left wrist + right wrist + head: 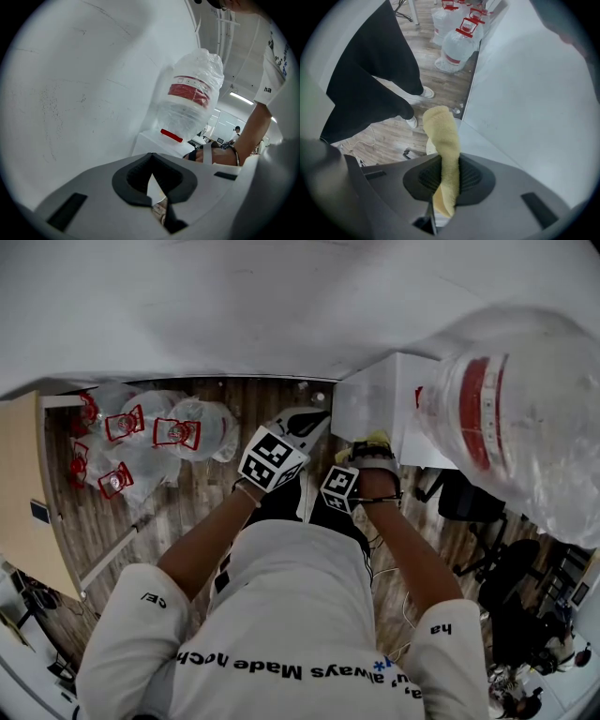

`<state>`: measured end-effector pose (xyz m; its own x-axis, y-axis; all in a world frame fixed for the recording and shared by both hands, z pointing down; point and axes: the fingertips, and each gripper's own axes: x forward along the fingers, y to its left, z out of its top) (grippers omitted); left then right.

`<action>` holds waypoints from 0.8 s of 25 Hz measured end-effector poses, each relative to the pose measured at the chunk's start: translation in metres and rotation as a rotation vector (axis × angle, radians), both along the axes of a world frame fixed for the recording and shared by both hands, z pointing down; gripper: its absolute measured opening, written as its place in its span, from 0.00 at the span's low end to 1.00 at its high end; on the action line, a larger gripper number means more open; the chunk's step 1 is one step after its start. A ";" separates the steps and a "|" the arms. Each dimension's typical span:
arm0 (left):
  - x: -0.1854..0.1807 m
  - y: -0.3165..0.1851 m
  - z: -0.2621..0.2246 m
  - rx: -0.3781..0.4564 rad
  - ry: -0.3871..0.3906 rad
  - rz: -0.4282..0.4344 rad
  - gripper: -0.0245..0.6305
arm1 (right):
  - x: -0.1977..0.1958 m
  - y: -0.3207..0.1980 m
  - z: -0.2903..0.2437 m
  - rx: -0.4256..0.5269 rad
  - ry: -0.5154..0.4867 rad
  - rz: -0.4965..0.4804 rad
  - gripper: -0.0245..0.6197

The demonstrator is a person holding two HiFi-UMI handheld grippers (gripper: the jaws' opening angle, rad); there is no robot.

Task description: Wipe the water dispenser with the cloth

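Note:
The white water dispenser (pixel 375 404) stands against the wall, with a big clear bottle (pixel 525 418) banded in red on top. My right gripper (pixel 373 442) is shut on a yellow cloth (pixel 375 438) at the dispenser's near left edge. In the right gripper view the cloth (pixel 443 136) sticks up out of the right gripper (pixel 443 180), beside a white panel (pixel 525 93). My left gripper (pixel 314 420) hovers just left of the dispenser, shut with nothing in it. The left gripper view looks over the left gripper (pixel 154 187) at the dispenser top (pixel 154 140) and bottle (pixel 190 108).
Several spare water bottles (pixel 141 442) with red caps lie on the wooden floor at the left, also seen as bottles (pixel 457 44) far off. Office chairs (pixel 487 531) stand at the right. The person's black trousers (pixel 370 84) fill the left of the right gripper view.

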<state>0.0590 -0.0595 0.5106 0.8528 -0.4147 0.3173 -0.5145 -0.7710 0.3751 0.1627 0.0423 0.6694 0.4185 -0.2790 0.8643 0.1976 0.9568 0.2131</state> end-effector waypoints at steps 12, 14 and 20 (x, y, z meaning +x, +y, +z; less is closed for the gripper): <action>-0.014 -0.007 0.012 -0.025 -0.006 -0.028 0.06 | -0.025 -0.091 -0.021 0.157 -0.008 -0.169 0.13; -0.014 -0.011 0.012 -0.027 -0.006 -0.031 0.06 | -0.025 -0.107 -0.020 0.169 0.005 -0.196 0.13; -0.018 -0.028 0.017 -0.034 -0.009 -0.042 0.06 | -0.021 -0.156 -0.012 0.194 0.049 -0.242 0.13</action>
<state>0.0413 -0.0871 0.5275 0.8320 -0.4390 0.3393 -0.5496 -0.7358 0.3956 0.1422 -0.1134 0.6575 0.3594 -0.5336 0.7655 0.4293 0.8229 0.3721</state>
